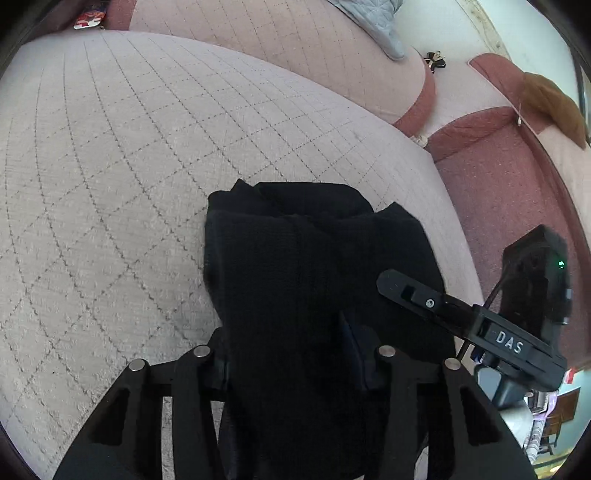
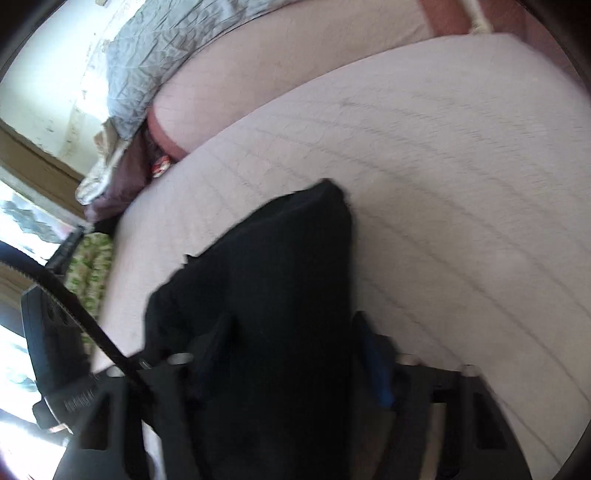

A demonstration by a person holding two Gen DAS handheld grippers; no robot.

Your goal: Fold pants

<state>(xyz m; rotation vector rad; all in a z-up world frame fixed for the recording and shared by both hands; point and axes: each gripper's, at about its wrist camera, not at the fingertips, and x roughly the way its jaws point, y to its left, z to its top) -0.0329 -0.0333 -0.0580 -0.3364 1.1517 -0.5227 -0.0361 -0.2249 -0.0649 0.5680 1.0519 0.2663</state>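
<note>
One pair of black pants [image 1: 295,266] lies on one quilted cushion [image 1: 129,166]. Two grippers show: the left gripper [image 1: 291,354] and the right gripper [image 1: 480,321]. One grey quilt [image 1: 373,22], one brown cloth [image 1: 554,103], one small black bow [image 1: 436,61] and one green-patterned fabric [image 2: 92,266] lie around.

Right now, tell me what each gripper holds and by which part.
Both grip the black pants: cloth runs between the fingers of the left gripper and right gripper. Which part of the pants cannot be told.
</note>
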